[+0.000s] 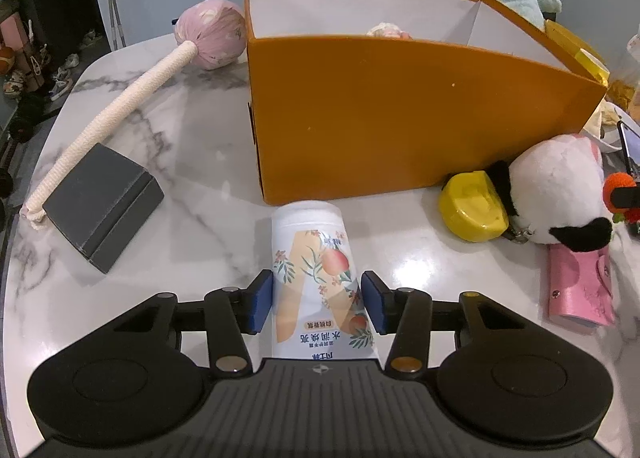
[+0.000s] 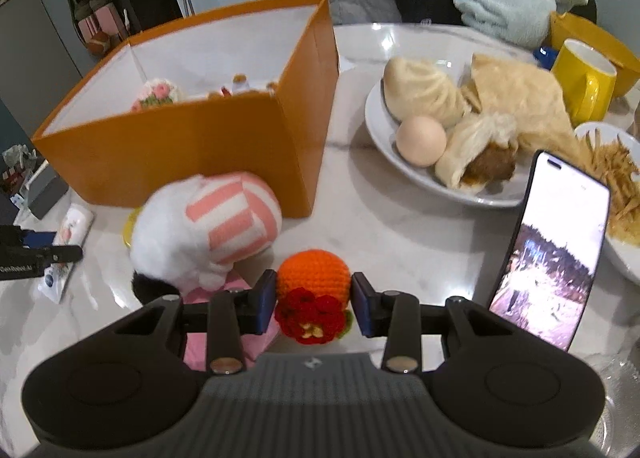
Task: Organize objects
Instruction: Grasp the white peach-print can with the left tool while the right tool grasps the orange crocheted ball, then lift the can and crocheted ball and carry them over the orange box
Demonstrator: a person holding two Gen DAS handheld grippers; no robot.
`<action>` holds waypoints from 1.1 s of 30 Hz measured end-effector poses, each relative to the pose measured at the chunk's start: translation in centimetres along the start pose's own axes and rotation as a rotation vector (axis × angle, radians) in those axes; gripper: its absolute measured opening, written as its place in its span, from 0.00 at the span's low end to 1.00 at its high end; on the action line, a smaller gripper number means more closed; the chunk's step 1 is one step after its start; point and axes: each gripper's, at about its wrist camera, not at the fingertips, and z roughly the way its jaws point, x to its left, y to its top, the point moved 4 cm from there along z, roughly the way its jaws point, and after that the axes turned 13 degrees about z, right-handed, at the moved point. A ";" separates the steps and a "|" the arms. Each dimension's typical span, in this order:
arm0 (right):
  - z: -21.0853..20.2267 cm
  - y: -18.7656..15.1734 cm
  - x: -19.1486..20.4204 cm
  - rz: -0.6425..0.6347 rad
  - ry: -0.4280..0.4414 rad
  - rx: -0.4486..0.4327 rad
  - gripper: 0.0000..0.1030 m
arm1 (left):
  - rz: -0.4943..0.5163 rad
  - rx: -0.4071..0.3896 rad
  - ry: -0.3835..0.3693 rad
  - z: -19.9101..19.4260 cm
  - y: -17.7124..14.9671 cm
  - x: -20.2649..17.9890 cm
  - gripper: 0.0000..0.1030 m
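The left tongs (image 1: 317, 300) clamp a white tube (image 1: 316, 282) lying on the table (image 1: 200, 162) before the orange box (image 1: 400, 118); the right tongs (image 2: 315, 300) pinch a crocheted orange (image 2: 314, 276).

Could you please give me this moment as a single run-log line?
left tool: shut on wipes pack | right tool: shut on crochet orange | orange box: holds some toys | both items on table, unlifted

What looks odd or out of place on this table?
The plate of buns and an egg sits among toys. The phone stands upright, tilted, screen on. The white bottle lies on its side.
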 end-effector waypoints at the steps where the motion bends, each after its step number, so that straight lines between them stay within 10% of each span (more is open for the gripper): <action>1: -0.3 0.1 0.1 0.004 0.011 -0.004 0.41 | -0.001 -0.003 -0.002 -0.1 0.0 0.0 0.53; 33: -4.9 0.3 4.3 -0.071 0.174 -0.074 0.41 | 0.113 -0.105 -0.098 -4.6 1.2 -4.3 0.52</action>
